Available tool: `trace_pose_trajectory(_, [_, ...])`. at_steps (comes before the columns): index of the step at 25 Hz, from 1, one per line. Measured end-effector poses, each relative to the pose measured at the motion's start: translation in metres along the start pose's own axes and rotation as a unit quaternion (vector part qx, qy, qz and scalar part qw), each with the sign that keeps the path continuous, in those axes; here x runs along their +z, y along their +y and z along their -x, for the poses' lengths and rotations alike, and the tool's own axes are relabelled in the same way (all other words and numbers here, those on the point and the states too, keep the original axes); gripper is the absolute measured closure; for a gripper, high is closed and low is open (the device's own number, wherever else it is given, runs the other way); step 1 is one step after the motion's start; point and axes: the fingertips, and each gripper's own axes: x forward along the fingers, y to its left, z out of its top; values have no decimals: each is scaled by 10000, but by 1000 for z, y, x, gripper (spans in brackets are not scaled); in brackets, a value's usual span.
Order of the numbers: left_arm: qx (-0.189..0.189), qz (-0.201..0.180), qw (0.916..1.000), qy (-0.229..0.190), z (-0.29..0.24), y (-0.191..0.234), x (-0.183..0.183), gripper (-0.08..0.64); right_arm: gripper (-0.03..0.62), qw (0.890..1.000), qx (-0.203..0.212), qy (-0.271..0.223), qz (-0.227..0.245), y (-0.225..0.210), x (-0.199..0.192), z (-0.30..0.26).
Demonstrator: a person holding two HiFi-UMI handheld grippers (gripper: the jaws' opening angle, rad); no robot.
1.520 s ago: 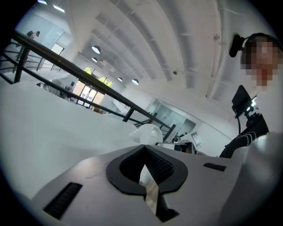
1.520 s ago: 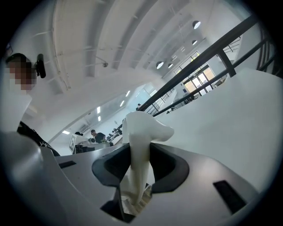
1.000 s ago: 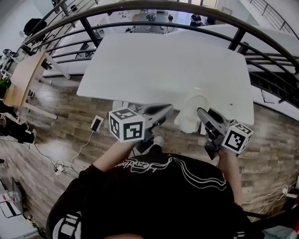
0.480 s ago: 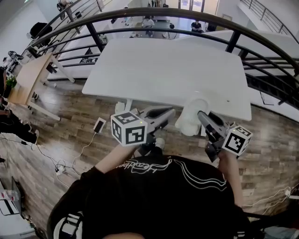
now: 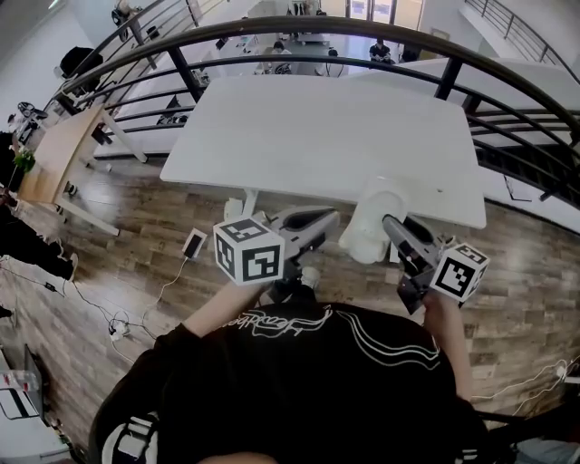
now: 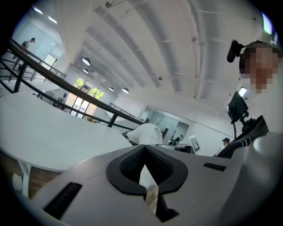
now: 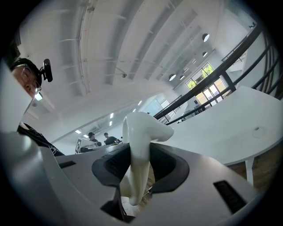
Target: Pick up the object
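Observation:
The object is a white curved piece with a broad rounded top [image 5: 372,222]. It hangs off the front edge of the white table [image 5: 326,127], over the floor. My right gripper [image 5: 391,225] is shut on it. In the right gripper view its narrow stem [image 7: 136,154] runs down between the dark pads [image 7: 164,164] and its wide top sticks out past them. My left gripper [image 5: 328,217] is held level just left of the object, apart from it, shut with nothing in it [image 6: 143,163]. The left gripper view shows the object [image 6: 147,133] just beyond the jaws.
A dark curved railing [image 5: 317,25] arcs behind the table. Below is wooden floor [image 5: 136,227] with a phone [image 5: 192,241] on a cable left of the table leg. Desks and seated people are far behind the railing.
The head view has shifted a little, so the table sits slightly lower and to the right. Both grippers and the held object keep their places relative to each other.

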Motion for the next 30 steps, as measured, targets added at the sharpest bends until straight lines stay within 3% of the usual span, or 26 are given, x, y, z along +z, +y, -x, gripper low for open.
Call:
trace_pose_trajectory(7, [26,-92,9999,30,-27,-19,3,552,465,10000,19,-69,5,-13,13,25])
trace_pose_trajectory(30, [-64,-80,9999,59,-34,-23,2,552,465,9998,-26,-196,75,-17,17,29])
